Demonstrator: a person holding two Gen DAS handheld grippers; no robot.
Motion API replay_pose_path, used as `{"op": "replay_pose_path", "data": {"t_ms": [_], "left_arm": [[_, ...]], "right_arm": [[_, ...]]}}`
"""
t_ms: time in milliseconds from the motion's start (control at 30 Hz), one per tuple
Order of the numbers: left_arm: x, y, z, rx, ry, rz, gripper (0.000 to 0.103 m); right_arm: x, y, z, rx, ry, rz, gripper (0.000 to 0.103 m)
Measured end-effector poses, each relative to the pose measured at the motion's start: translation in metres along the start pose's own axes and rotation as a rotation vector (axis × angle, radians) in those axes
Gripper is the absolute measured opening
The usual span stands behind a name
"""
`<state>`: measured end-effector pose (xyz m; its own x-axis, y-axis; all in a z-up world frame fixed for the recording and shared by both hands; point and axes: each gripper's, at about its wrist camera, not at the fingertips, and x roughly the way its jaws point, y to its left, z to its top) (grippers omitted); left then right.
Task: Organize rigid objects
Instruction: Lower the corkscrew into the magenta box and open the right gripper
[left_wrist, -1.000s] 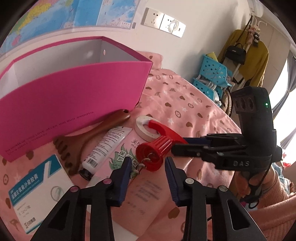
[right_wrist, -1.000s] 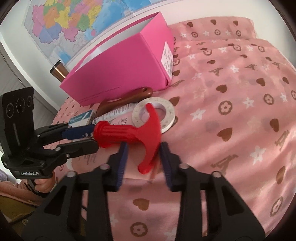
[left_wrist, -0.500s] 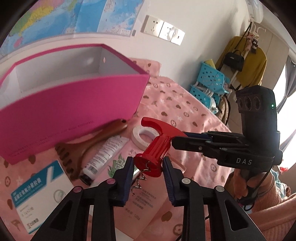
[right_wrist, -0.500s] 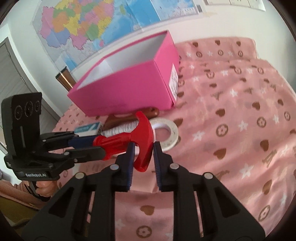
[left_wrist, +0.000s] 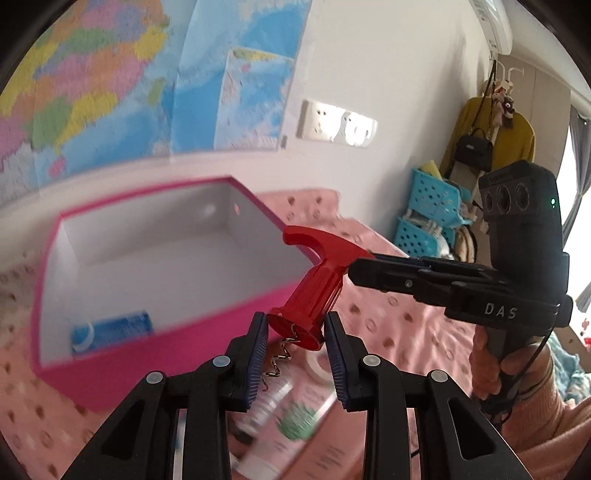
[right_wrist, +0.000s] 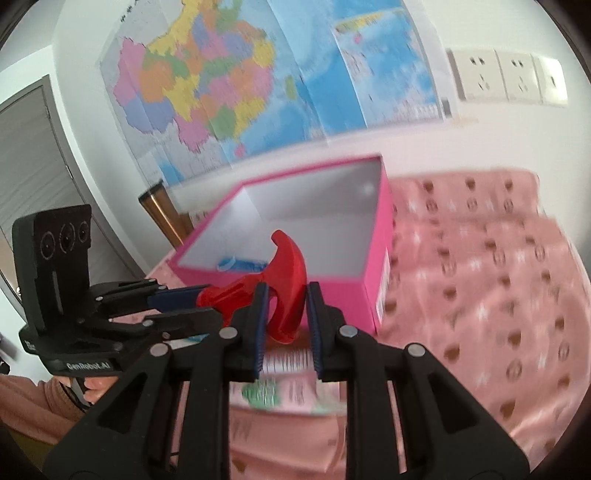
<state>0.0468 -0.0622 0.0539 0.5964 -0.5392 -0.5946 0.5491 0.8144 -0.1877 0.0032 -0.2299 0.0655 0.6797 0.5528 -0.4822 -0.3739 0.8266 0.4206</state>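
Both tongs are clamped on one red corkscrew (left_wrist: 317, 284). Left gripper (left_wrist: 295, 345) holds the round lower end of the barrel between its blue pads, and the right gripper (right_wrist: 284, 314) pinches the curved handle at the other end. So the corkscrew hangs in the air between the two, just in front of the near wall of the pink box (left_wrist: 147, 347), with its metal screw (left_wrist: 277, 363) pointing down.

From big to small: the bed with the pink patterned sheet (right_wrist: 480, 295) carries everything. The pink box stands open on it, white inside, and a small blue and white carton (left_wrist: 110, 330) already lies in its near corner. Below the corkscrew a pink tube (left_wrist: 291, 417) with a green print lies on the sheet, and what looks like a roll of tape (left_wrist: 317, 363) is just beside it, blurred.

I judge the step in hand is carrying the corkscrew to the box. The next move calls for bringing it over the rim, above the free white floor, and then letting go with both tongs together, so that the sharp screw does not catch the wall.
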Motion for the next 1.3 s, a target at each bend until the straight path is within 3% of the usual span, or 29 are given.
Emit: {"op": "replay_pose_path", "data": {"t_ms": [167,467,633,767,833,1033,1167,1300], "left_arm": [[0.008,0.021,0.023,-0.015,-0.007,0.044,0.031],[0.04,0.06,0.045,-0.1,0.046,0.041,0.031],[0.063,0.067,0.045,-0.11,0.102,0.066,0.031],[0.072,0.067,0.044,-0.113,0.126,0.061,0.031],[0.072,0.067,0.042,-0.116,0.12,0.047,0.032],[0.051,0.066,0.034,-0.123,0.064,0.063,0.037],[0.025,0.058,0.026,-0.105,0.004,0.069,0.043],[0.004,0.043,0.015,-0.074,-0.037,0.055,0.049]], "right_arm": [[0.017,-0.007,0.031,0.009,-0.018,0.035,0.021],[0.054,-0.017,0.054,0.027,0.002,0.027,0.019],[0.075,-0.028,0.054,0.041,0.053,-0.013,0.019],[0.088,-0.032,0.05,0.027,0.091,-0.098,0.019],[0.09,-0.035,0.048,0.027,0.102,-0.121,0.024],[0.069,-0.029,0.04,0.001,0.071,-0.121,0.03],[0.041,-0.025,0.029,-0.015,0.033,-0.086,0.041],[0.019,-0.026,0.012,-0.015,0.035,-0.045,0.041]]}}
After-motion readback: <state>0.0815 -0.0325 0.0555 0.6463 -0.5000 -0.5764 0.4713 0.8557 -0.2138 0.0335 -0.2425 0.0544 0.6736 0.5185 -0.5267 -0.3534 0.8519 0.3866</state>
